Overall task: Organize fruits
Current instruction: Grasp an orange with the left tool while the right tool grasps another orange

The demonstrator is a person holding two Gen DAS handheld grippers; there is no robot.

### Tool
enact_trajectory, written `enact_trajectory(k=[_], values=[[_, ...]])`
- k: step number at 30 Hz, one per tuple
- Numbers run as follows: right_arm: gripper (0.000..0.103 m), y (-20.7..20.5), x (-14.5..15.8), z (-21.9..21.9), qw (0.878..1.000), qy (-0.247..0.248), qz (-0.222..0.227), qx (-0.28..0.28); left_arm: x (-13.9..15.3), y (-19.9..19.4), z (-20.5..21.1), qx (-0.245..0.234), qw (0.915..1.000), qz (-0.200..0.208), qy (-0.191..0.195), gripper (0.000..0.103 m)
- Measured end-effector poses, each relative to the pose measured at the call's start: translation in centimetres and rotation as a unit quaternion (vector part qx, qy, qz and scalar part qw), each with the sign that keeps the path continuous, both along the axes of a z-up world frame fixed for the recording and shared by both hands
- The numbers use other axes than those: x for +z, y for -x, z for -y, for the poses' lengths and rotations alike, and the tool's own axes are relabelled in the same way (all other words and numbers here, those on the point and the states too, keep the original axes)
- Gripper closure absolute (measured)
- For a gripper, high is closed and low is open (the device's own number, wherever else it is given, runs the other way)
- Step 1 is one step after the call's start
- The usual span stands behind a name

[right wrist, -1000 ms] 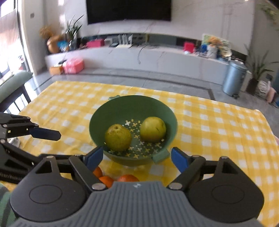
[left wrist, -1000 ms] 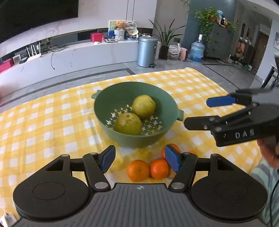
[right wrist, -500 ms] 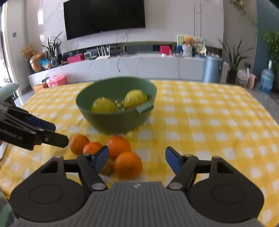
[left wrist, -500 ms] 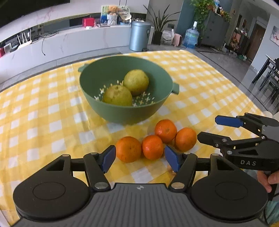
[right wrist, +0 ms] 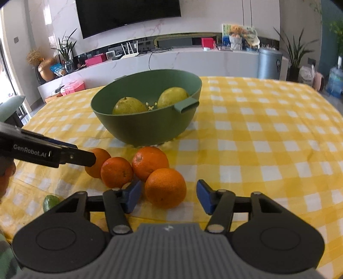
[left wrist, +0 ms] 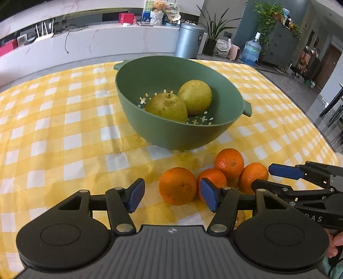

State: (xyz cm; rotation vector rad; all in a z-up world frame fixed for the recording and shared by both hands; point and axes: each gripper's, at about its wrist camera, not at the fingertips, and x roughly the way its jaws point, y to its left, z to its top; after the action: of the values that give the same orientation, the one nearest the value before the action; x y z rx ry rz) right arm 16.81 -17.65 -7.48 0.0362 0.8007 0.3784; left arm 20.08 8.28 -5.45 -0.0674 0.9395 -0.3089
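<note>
While both grippers close, oranges [right wrist: 165, 187] lie between unpressed.

Worktop cover: yellow/white check cloth [right wrist: 257, 133], creased near the middle.
TV: big black screen [right wrist: 128, 15] on marble wall.
Low white counter [left wrist: 96, 45]: runs along wall w/ white router [right wrist: 128, 48], red box [left wrist: 127, 17], teddy bear [left wrist: 156, 5].
Bin: grey metal, lidded [left wrist: 188, 40], on floor by counter end.
Plants: potted, long leaves [left wrist: 211, 32], just beside bin; leafy one [left wrist: 270, 12] on dark cabinet.
Water jug: blue [left wrist: 250, 52], on floor.
Pink box [right wrist: 74, 85]: left, on a low ledge.
</note>
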Motion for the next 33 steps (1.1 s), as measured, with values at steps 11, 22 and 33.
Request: enact_trajectory(k=[11, 22, 33], values=[[0.05, -1.1, -1.1, -0.1, 1.0, -0.011, -0.026, -0.005, -1.1, -1.0, -0.4, 0.024, 0.9988, -0.024, 0.037, 0.034], [0.058, -1.3, -1.5, -0.4, 0.999, -0.007, -0.034, 0.001, -1.7, -1.5, -1.6, 0.048, 0.9923, -0.05, 0.103, 0.06], [0.058, -1.2, -1.5, -0.5, 0.999, -0.002, -0.032, 0.003, -0.7, -0.2, -1.7, 0.053, 0.9965, -0.038, 0.052, 0.069]])
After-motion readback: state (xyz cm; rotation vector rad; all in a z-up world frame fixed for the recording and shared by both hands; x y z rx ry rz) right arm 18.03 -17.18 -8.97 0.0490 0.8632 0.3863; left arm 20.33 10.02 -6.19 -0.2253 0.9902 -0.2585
